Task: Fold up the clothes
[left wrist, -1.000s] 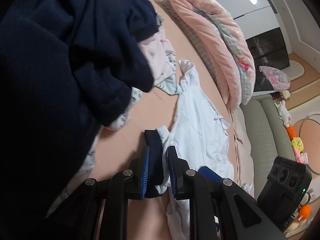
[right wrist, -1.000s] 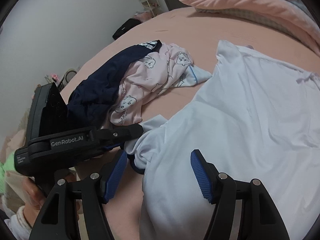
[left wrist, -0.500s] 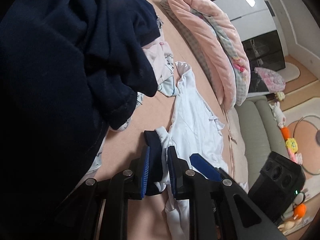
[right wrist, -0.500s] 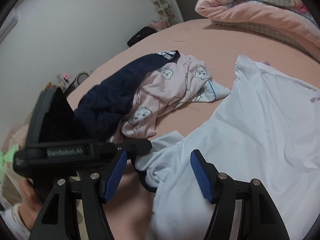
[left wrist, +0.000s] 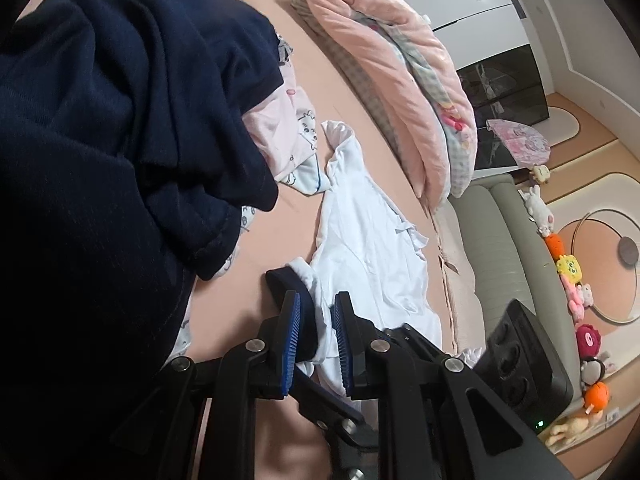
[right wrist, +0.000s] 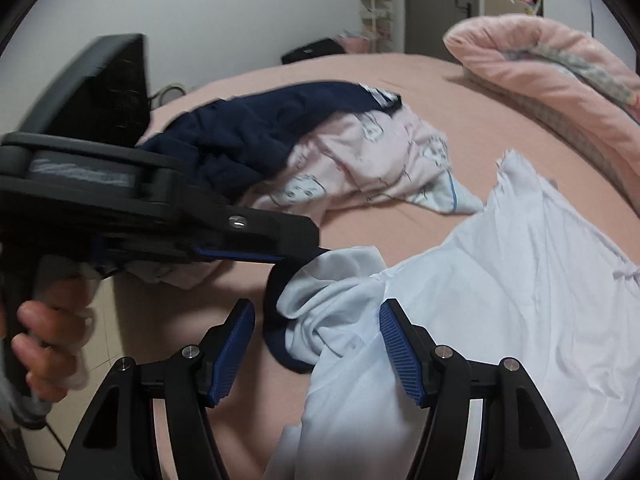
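- Nearest us, the left gripper (left wrist: 316, 338) is clenched on the navy-trimmed sleeve cuff (right wrist: 288, 316) of the white cotton T-shirt (right wrist: 500, 320), which lies on the pink bedsheet (left wrist: 248, 292).
- The right gripper (right wrist: 316, 344) stands released, its jaws straddling the bunched sleeve; they have just been closing slightly.
- We judge it best to take a single fabric layer, then draw both holds apart.
- Farther left, the navy garment (right wrist: 260, 128) and pink printed pyjamas (right wrist: 360, 160) crowd us; open sheet lies beyond.

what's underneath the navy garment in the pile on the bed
A pink printed garment sticks out from under the navy garment, with a light blue edge showing. Both lie on the pink sheet. How far the pink one runs beneath, or whether anything else is buried, is covered.
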The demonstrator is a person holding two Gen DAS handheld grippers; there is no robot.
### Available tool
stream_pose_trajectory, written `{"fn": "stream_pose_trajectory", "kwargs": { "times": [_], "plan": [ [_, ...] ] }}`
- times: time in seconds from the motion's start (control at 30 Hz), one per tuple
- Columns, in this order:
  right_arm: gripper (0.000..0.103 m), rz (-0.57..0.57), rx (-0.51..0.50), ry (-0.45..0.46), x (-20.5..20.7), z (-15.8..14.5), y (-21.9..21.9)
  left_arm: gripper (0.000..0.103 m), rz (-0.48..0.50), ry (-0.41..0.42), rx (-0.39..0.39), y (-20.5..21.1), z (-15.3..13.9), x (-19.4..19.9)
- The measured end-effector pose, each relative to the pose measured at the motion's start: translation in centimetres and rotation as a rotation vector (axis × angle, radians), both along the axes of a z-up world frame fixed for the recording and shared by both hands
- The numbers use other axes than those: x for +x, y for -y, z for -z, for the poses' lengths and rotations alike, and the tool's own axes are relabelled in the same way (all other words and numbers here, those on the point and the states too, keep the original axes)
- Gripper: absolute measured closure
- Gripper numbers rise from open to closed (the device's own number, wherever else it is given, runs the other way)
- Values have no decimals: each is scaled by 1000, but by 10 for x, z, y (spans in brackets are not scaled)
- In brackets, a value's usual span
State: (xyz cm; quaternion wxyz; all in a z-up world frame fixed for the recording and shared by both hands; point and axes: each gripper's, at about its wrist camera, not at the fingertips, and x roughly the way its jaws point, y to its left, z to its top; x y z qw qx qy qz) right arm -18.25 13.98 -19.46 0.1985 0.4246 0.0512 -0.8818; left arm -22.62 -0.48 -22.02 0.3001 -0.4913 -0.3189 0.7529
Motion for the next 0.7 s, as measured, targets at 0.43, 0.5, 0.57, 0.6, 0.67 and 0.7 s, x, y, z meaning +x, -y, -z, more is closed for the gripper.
{"fn": "stream_pose_trajectory", "kwargs": {
  "times": [0.43, 0.5, 0.57, 0.6, 0.67, 0.7],
  "plan": [
    [85, 176, -85, 79, -18, 12, -23, 88, 12, 19, 11, 5, 0, 11],
    [88, 204, -162, 97, -19, 11, -35, 87, -10, 22, 24, 9, -4, 14],
    [89, 225, -232, 127, -21, 12, -43, 87, -30, 33, 33, 11, -5, 15],
    [89, 233, -270, 146, -23, 13, -48, 86, -36, 39, 30, 12, -5, 14],
    [89, 248, -338, 169, -24, 12, -55, 81, -54, 69, -2, 11, -2, 14],
    [89, 255, -375, 180, -25, 12, -59, 77, -55, 84, -13, 9, -1, 13]
  ]
}}
